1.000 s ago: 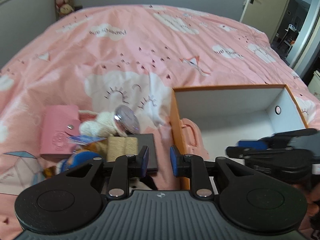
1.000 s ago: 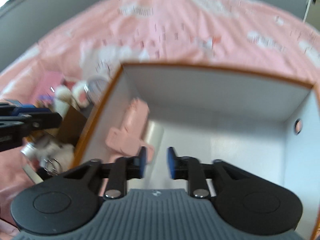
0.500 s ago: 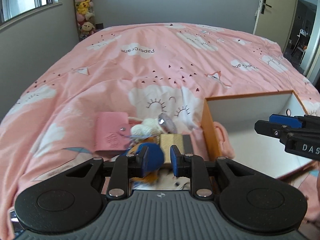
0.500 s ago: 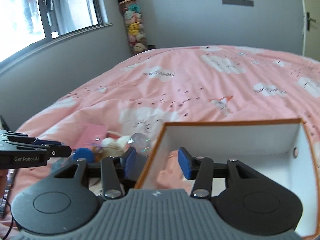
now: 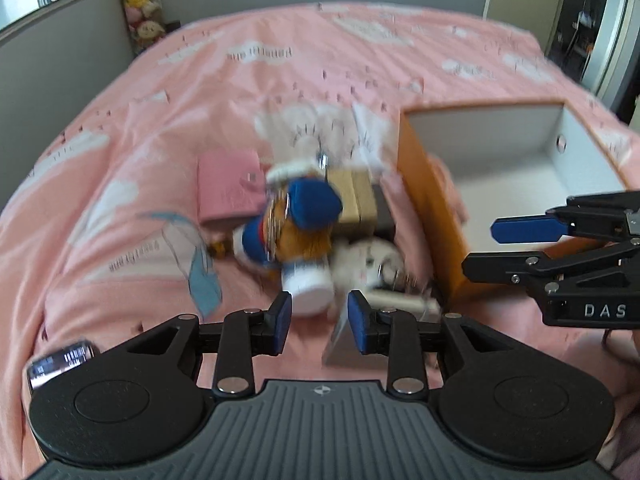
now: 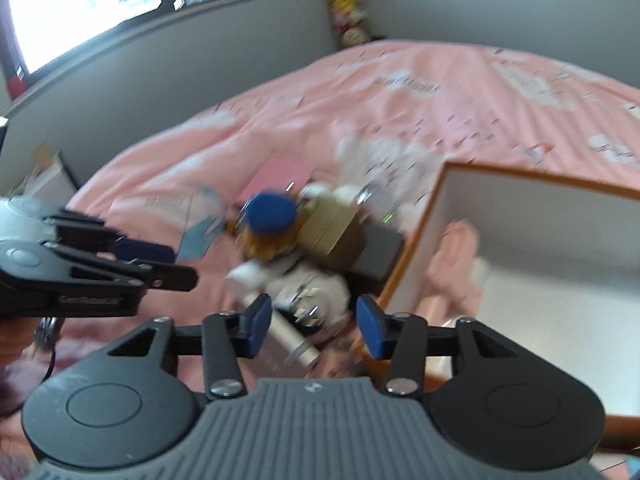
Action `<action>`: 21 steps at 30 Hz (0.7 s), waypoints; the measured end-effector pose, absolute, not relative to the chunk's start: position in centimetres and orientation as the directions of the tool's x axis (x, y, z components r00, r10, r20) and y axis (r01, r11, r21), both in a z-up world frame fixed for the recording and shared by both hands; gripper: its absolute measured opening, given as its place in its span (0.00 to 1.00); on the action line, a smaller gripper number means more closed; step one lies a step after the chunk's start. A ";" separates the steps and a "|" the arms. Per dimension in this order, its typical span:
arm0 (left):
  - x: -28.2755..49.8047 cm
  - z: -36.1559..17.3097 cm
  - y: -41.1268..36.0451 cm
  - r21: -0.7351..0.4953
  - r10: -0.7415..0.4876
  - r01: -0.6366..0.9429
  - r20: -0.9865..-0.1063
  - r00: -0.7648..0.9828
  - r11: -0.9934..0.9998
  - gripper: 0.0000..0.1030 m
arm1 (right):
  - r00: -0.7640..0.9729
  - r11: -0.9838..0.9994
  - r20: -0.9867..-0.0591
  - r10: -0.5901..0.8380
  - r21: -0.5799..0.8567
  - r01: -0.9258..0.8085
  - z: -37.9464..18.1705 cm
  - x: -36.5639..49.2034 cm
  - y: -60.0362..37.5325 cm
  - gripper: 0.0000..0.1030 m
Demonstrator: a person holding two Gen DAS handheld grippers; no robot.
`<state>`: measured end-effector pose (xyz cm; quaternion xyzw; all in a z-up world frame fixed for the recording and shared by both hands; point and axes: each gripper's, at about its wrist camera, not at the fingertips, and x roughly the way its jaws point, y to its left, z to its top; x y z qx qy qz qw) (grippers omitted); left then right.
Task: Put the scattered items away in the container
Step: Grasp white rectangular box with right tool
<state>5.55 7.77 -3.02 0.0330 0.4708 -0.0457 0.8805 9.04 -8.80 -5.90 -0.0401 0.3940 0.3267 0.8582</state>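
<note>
Pink bedspread (image 5: 224, 92), printed with white clouds: it is covering the whole bed and carrying everything listed below.

Orange box (image 5: 430, 200), white inside, open at the top: it is sitting on the spread to the right of the clutter. A pale pink item (image 6: 456, 256) is lying inside against the left wall; blur is keeping me from saying what it is.

Pile of scattered items, just left of the box wall and touching it in places. A flat pink pouch (image 5: 226, 188) is lying at the far left edge. A tan block (image 5: 354, 200) is resting on a dark flat slab (image 6: 380, 252). A plush toy with a blue cap (image 5: 312, 204) and orange-brown fur is lying across the middle. A white cylinder (image 5: 306, 284) is pointing its round end at me. A white fluffy item (image 5: 372, 264) with metal rings is sitting nearest the box.

My left gripper (image 5: 319, 322): I am holding it low over the spread just short of the white cylinder, jaws having just opened further, parted and clamping nothing.

My right gripper (image 6: 316, 322): I am holding it above the near end of the pile beside the box corner, jaws spread wider than the left, having just closed a little, gripping nothing.
</note>
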 end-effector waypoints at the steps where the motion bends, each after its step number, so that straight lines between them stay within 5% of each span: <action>1: 5.5 -3.4 7.9 0.015 -0.048 0.111 -0.840 0.541 0.994 0.35 | 0.458 0.773 -0.715 0.528 0.181 -0.608 -6.3 9.0 -8.3 0.47; 13: 6.8 -5.9 8.3 0.017 -0.045 0.129 -0.887 0.459 0.992 0.35 | 0.331 0.663 -0.827 0.455 0.067 -0.746 -9.8 11.8 -3.9 0.43; 21: 7.5 -6.7 8.4 0.014 -0.048 0.142 -0.904 0.425 0.990 0.35 | 0.221 0.614 -0.863 0.454 0.123 -0.780 -11.5 13.4 -2.7 0.39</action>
